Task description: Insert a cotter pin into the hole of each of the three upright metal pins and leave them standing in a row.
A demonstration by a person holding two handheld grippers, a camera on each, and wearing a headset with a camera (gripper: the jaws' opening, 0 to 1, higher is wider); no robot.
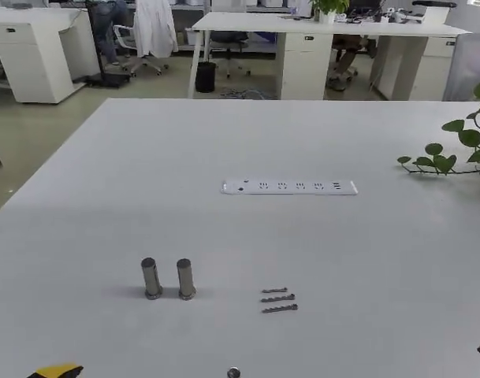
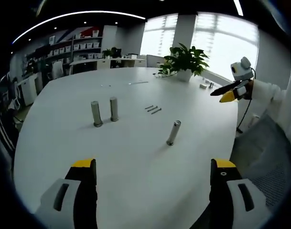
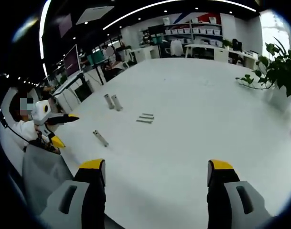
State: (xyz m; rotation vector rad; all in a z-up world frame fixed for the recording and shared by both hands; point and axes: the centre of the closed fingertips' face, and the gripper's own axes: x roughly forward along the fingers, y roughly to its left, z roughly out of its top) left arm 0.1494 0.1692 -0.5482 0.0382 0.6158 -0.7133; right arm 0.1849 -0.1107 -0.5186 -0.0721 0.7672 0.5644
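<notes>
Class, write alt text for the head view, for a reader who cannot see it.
Two metal pins stand upright side by side on a white table, with three cotter pins lying parallel to their right. A third pin shows its top at the bottom edge. A white power strip lies further back, and plant leaves reach in at the right edge.

Nothing legible is coming through in any view. The power strip lying on the surface is carrying small marks beside its sockets, too fine to read. A red-and-blue wall graphic is showing behind the shelves, blurred, with no letters resolving.
</notes>
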